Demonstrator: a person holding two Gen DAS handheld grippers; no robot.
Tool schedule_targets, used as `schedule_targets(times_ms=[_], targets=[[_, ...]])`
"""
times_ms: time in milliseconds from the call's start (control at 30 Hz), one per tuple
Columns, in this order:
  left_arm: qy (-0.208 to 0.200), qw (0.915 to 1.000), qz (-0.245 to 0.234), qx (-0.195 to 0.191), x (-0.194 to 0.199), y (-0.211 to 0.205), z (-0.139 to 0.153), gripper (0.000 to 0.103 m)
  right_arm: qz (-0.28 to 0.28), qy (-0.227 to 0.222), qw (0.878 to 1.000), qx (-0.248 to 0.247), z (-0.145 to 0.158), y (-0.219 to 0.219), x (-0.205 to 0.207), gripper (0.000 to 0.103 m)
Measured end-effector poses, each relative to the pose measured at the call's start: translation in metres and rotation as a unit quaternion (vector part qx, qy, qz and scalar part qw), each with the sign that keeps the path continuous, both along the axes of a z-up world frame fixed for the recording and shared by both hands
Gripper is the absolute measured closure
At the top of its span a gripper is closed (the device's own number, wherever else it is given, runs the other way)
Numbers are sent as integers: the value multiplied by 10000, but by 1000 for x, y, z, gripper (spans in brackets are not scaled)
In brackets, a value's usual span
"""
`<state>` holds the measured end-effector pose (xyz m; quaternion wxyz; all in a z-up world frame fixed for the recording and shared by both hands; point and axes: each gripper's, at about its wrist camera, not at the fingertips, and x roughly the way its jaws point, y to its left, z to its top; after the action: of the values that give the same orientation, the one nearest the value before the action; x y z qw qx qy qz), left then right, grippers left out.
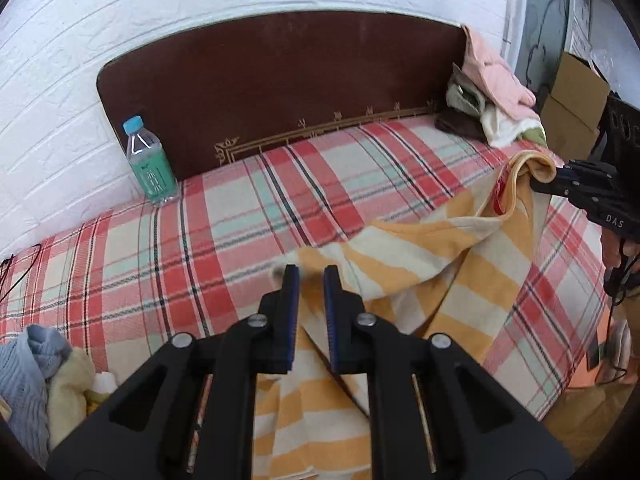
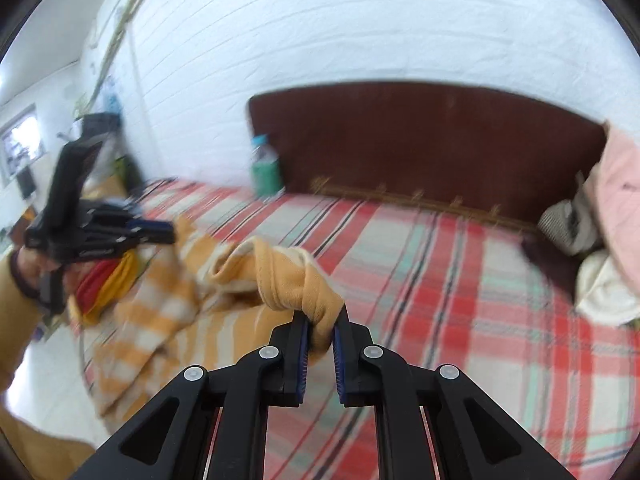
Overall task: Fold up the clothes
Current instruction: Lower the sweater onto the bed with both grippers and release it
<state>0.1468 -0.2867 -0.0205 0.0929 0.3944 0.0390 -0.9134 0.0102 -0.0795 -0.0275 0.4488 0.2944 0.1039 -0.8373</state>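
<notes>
An orange-and-cream striped garment [image 1: 420, 248] [image 2: 160, 312] lies spread over the plaid bed sheet [image 1: 200, 240]. In the left wrist view my left gripper [image 1: 311, 276] is shut low over the garment's near edge, with striped cloth showing between its blue pads [image 1: 294, 300]. The right wrist view shows that left gripper [image 2: 170, 236] at the cloth's far-left corner, blurred. My right gripper [image 2: 322, 324] is shut on a bunched orange fold, lifted off the bed. From the left wrist view, the right gripper [image 1: 534, 184] holds that raised fold at the right.
A water bottle [image 1: 150, 164] [image 2: 264, 172] stands by the brown headboard [image 1: 280, 80]. Clothes are piled at the headboard's right end [image 1: 496, 96] [image 2: 600, 280]. More clothes [image 1: 32, 376] lie at the lower left. A cardboard box [image 1: 572, 96] stands beyond the bed.
</notes>
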Motion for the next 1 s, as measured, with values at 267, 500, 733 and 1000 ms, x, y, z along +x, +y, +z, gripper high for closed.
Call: schedule_targets(times_ms=[267, 500, 733, 1000], targets=[[-324, 9908, 377, 1257, -24, -35, -48, 20, -630, -461, 9938, 796, -43, -48, -90, 74], [-486, 9915, -30, 1208, 13, 2, -81, 20, -260, -1743, 9841, 221, -89, 2, -51, 36], [-592, 9932, -874, 500, -3, 59, -90, 20, 381, -2679, 9627, 31, -129, -3, 14, 27], [-1006, 9929, -255, 584, -31, 32, -100, 88, 366, -2794, 9595, -26, -147, -28, 30, 98]])
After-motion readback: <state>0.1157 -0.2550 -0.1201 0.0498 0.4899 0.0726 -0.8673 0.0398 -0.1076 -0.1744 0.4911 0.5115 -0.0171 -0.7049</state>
